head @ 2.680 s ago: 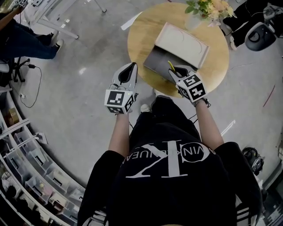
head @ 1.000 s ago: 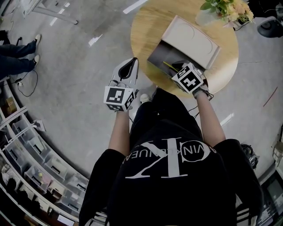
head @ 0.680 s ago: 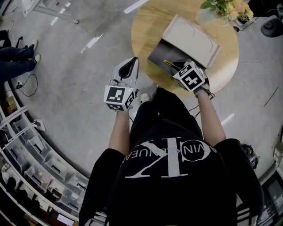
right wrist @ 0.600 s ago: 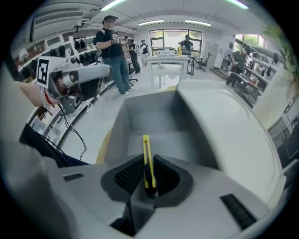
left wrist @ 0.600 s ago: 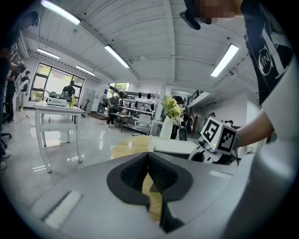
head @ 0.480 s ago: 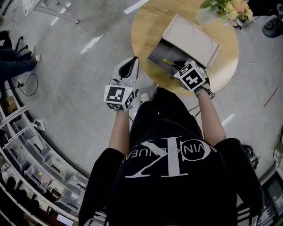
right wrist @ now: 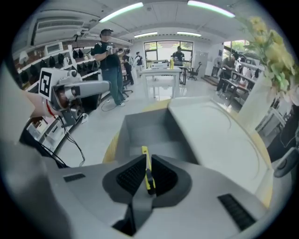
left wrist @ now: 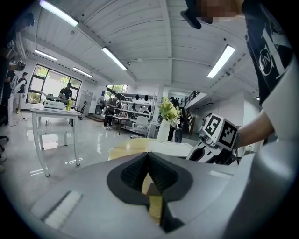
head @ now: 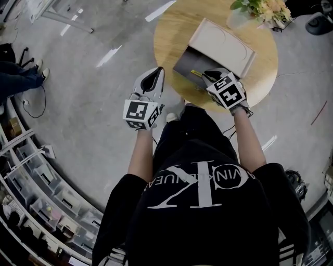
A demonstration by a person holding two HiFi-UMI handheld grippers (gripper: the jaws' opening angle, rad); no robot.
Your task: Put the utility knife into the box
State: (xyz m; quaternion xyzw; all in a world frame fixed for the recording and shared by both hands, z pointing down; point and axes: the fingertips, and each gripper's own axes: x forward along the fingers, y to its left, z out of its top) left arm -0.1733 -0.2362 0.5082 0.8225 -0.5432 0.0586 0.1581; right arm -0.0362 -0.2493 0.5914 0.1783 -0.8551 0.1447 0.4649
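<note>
Right gripper [right wrist: 146, 163] clamped on utility knife [right wrist: 148, 178] – yellow-and-black body upright between jaws, yellow end poking forward over open grey box [right wrist: 149, 133]. Knife not yet lying in box. Box sat on round wooden table [head: 169, 31], lid [head: 221, 41] folded back on far side; vase of flowers [head: 255, 8] beyond it at table edge. Left gripper [head: 154, 78] held beside table's left edge, over floor – jaws pressed together, nothing between them.

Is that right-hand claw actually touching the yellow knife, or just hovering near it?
Touching. In the right gripper view, the right gripper pinches the utility knife between its jaws.
</note>
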